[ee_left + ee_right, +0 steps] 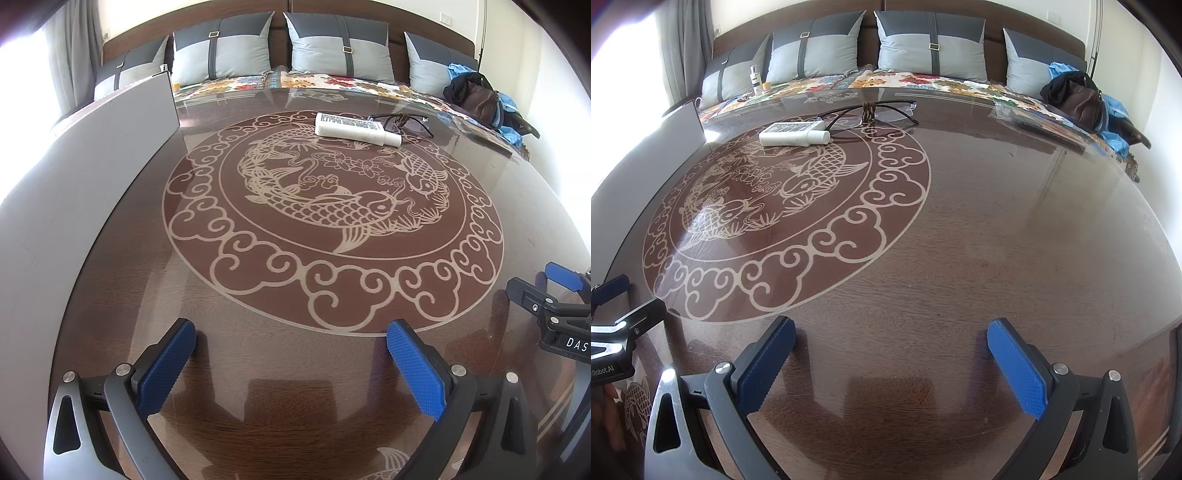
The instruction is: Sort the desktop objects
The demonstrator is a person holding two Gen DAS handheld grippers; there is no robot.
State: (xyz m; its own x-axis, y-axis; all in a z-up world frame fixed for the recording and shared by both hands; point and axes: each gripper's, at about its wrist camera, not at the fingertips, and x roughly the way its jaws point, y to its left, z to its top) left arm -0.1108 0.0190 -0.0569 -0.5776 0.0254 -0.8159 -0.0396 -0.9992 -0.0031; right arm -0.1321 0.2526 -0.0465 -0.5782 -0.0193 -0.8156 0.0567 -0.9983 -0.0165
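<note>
1. The table is dark brown wood grain under a glossy top, with a large pale round medallion of fish, flowers and curling clouds
2. A white bottle lies on its side at the medallion's far rim, label up; a pair of dark-framed glasses lies just behind it, touching or nearly so
3. A grey panel stands along the table's left edge
4. Past the far edge is a bench with a floral cover and four grey cushions; a brown bag with blue and black cloth sits at its right end
5. The left gripper hovers low over the near table, jaws wide, holding nothing
6. The right gripper does likewise beside it, jaws wide and empty
</note>
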